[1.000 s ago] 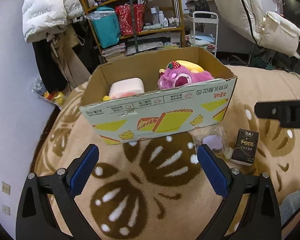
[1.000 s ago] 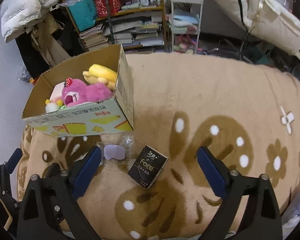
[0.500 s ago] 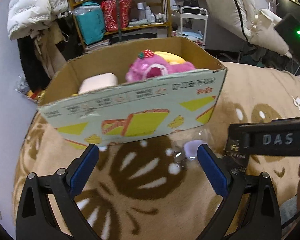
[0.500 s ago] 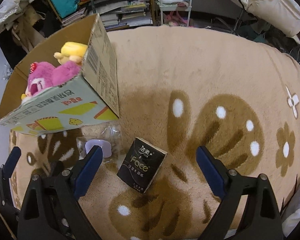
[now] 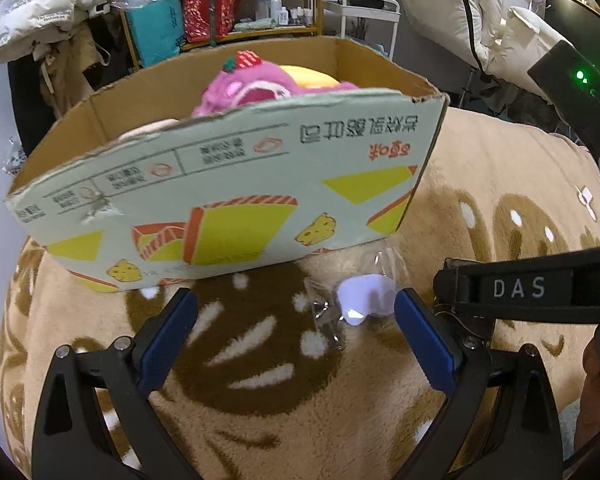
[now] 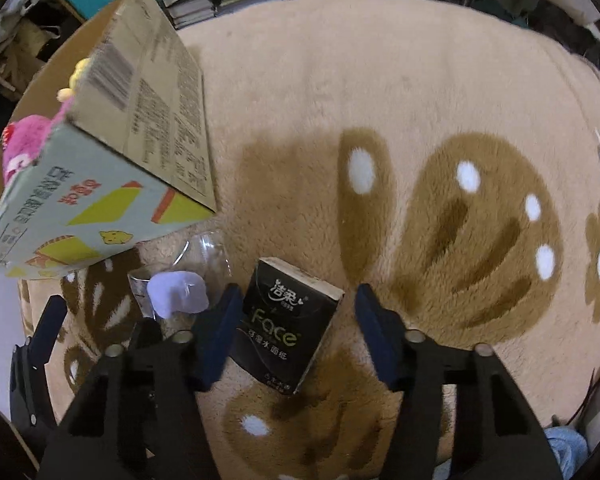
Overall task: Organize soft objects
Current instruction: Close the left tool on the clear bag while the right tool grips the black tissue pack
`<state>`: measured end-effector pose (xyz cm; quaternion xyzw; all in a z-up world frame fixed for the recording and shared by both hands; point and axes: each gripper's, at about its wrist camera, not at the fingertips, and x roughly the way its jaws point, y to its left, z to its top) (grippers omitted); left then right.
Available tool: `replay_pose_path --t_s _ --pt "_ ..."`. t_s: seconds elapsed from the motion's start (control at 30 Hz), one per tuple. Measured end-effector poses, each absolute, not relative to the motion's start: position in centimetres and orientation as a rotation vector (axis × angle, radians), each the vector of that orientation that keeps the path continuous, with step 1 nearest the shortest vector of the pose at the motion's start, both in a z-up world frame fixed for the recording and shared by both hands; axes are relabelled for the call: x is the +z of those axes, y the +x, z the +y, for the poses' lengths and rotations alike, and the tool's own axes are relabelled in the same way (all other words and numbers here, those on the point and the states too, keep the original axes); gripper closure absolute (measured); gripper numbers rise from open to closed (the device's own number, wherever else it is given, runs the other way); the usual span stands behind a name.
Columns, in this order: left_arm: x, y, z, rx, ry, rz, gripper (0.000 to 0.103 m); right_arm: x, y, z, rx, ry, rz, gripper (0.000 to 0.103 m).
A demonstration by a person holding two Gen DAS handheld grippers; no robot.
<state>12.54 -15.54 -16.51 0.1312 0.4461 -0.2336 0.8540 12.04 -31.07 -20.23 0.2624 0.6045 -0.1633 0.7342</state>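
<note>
Both grippers dropped closer to the blanket; the right one narrowed around the tissue pack.

I saw my right gripper point(image 6: 296, 312) had just been closing, its jaws now flanking the tissue pack point(image 6: 288, 324) with a gap left on the right side. A second ago they stood wide. My left gripper point(image 5: 296, 324) stayed spread and empty, now nearer the box point(image 5: 228, 200), the pouch point(image 5: 364, 298) just inside its right finger. The pink plush point(image 5: 252, 86) lay in the box.
</note>
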Motion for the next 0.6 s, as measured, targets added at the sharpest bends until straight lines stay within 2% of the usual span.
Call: replay_pose_path --t_s 0.2,0.43,0.5,0.6 --pt "-17.3 12.9 -16.6 -0.516 0.272 0.965 0.006 -20.0 12.9 -30.1 -0.355 0.501 1.333 0.06" --pt "-17.9 13.1 -17.7 -0.563 0.271 0.992 0.006 -18.8 12.7 -29.7 -0.355 0.511 1.314 0.062" --pt "-18.3 13.0 -18.3 -0.585 0.279 1.007 0.006 -18.1 12.7 -29.7 -0.364 0.482 1.301 0.073" --pt "-18.8 12.6 -19.2 -0.605 0.313 1.011 0.006 -17.6 12.8 -29.5 -0.369 0.457 1.3 0.074"
